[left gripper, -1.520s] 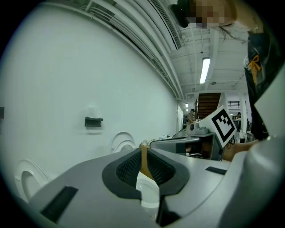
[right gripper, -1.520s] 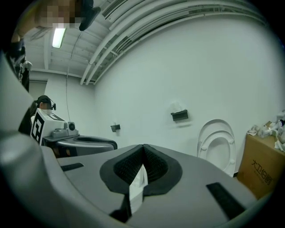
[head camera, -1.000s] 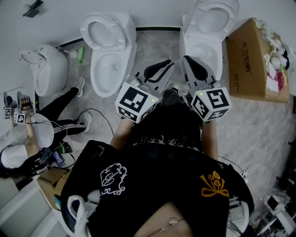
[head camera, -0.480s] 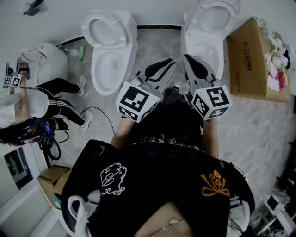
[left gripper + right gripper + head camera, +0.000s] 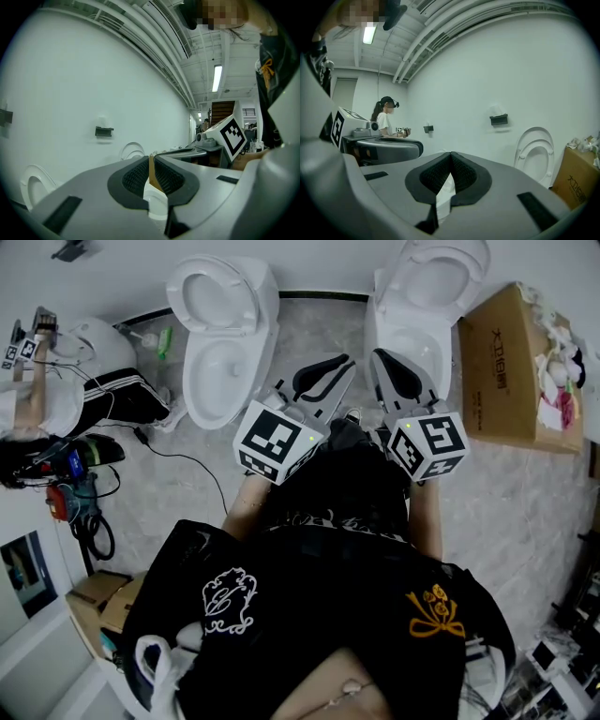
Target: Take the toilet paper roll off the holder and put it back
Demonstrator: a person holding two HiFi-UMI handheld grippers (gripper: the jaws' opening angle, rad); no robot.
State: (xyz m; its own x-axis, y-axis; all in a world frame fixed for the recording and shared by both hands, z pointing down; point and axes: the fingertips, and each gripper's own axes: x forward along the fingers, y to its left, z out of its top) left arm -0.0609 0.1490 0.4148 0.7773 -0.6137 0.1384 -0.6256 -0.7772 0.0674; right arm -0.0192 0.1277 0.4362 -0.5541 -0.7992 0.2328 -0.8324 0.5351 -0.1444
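Head view: the person stands on the grey floor (image 5: 319, 329) and holds both tools out level toward the white wall. The left hand-held gripper (image 5: 345, 364) and the right hand-held gripper (image 5: 378, 358) are side by side, near each other, over the strip of floor between two white toilets. The left toilet (image 5: 220, 343) and the right toilet (image 5: 422, 315) stand with their backs to the wall, lids raised. An open cardboard box (image 5: 511, 371) stands just beside the right toilet, toward the right edge of the floor. At the left edge of the floor there is another person (image 5: 56, 399).

Left gripper view: the jaws are very narrow. Only a thin slit is between the pads, a brown strip shows through it, and nothing is gripped. A dark paper holder (image 5: 104, 131) is fixed on the wall above the toilets, well apart from the jaws.

Right gripper view: the pads meet at their tips and hold nothing. The same kind of holder is on the wall left of a raised toilet lid (image 5: 536, 154). It carries a pale lump (image 5: 498, 110) on top. This lump is too small to say surely that it is the toilet paper roll.
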